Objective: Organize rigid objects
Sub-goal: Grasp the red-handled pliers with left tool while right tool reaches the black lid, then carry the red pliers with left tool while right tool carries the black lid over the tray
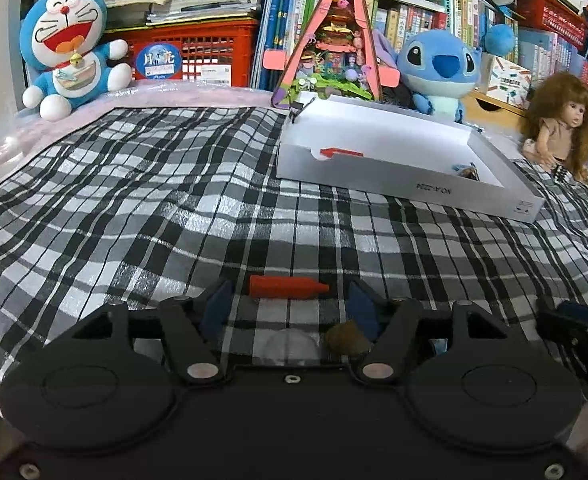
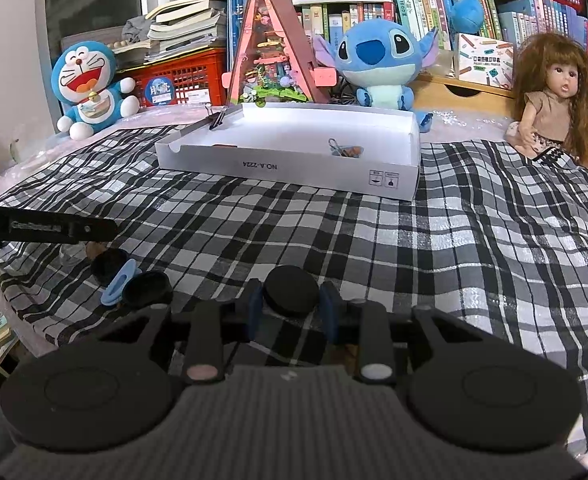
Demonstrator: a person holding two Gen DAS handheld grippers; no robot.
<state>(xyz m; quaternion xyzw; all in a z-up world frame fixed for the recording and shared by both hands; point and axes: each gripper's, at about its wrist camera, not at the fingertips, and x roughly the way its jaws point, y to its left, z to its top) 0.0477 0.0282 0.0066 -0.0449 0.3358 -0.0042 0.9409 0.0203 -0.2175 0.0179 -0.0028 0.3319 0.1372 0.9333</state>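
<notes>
Angling down: left tongs (image 1: 290, 304) spread w/ red bottle (image 1: 288, 287) just ahead; right tongs (image 2: 291, 304) pinching black disc (image 2: 291, 291).

Both my wrist feeds are evenly lit by soft indoor light, seemingly from overhead, though I can't see a lamp. Shadows on the checked cloth (image 1: 174, 200) are faint and short. The white box (image 2: 294, 168) is bright without blowing out. Fisheye bending is strong: the bookshelves (image 2: 474, 12) curve at the top and dark vignetting rounds the corners. The middle is sharp; close to the lens, the black housings look slightly soft.
</notes>
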